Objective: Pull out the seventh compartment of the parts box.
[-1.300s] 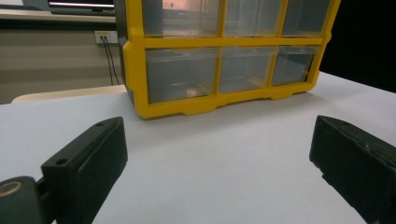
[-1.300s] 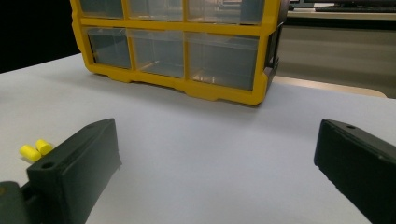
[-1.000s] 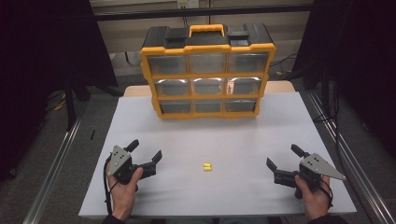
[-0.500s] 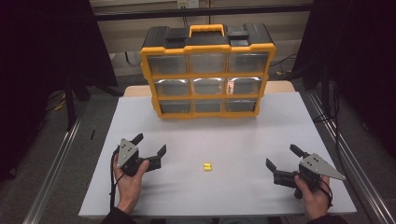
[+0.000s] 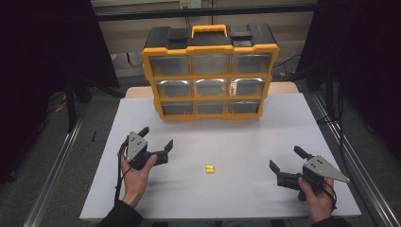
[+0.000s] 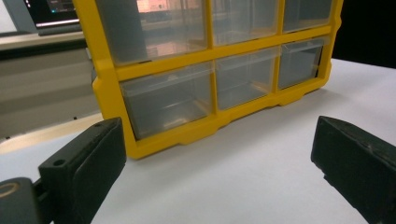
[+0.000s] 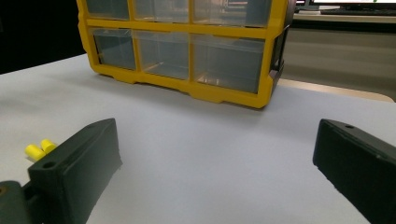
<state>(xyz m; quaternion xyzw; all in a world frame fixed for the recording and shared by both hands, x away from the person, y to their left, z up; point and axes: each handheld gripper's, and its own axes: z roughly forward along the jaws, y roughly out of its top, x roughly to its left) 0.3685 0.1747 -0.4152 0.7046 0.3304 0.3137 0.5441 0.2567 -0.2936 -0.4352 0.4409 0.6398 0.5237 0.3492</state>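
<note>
A yellow and black drawer organizer (image 5: 210,75) with clear drawers stands at the back of the white table (image 5: 227,142); its lower drawers (image 6: 168,98) (image 7: 224,60) look closed. Two small yellow pieces (image 5: 209,169) (image 7: 39,149) lie side by side on the table's front middle. My left gripper (image 5: 156,138) is held open at the front left, aimed toward the organizer's lower left corner, with nothing between its fingers. My right gripper (image 5: 286,158) is open at the front right, empty, with the yellow pieces off to its left.
The organizer has a yellow carry handle (image 5: 209,29) on top. Metal rails (image 5: 52,175) run along both sides of the table. A dark floor and black curtains surround it. Monitors show behind the organizer in both gripper views.
My left gripper has moved forward and to the right, toward the organizer. The right gripper and the yellow pieces have stayed put.
</note>
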